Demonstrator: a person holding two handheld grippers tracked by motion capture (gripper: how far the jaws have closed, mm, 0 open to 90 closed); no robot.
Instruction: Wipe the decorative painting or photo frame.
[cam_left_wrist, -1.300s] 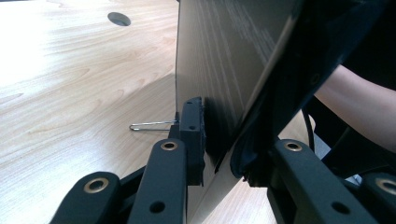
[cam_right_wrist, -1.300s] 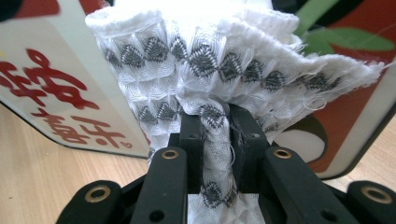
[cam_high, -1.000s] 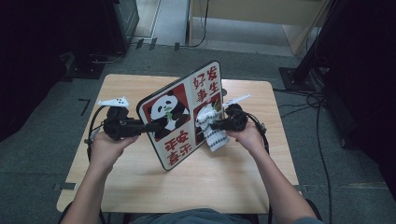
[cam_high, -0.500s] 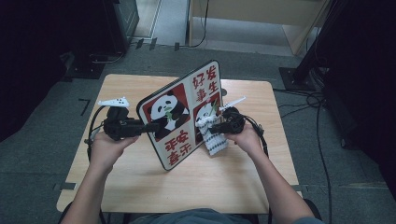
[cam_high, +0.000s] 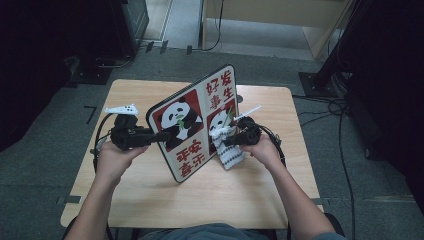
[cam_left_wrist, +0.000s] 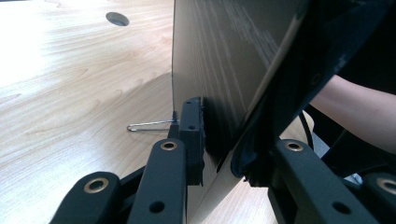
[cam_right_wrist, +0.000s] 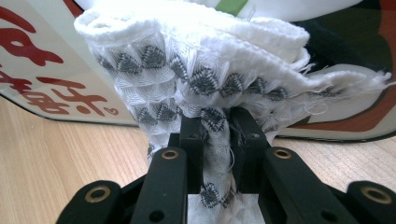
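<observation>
Cloth (cam_high: 227, 148) hung bunched from our right gripper (cam_high: 231, 142), whose fingers (cam_right_wrist: 191, 140) were pinched tight on a fold of it (white weave with grey diamonds, seen close in the right gripper view). We held the cloth against the front of the sign (cam_high: 195, 122), over its right panda picture, with the loose end trailing down toward the surface (cam_high: 150, 195). The sign itself stood tilted on its lower edge near the middle of the surface, printed face toward us, with two pandas and red characters on it. Our left gripper (cam_high: 162, 135) held the sign by its left edge: in the left gripper view the fingers (cam_left_wrist: 191, 135) were clamped on the board (cam_left_wrist: 219, 70), one pad on each face. A bent wire (cam_left_wrist: 149, 125) lay on the surface just behind that edge.
</observation>
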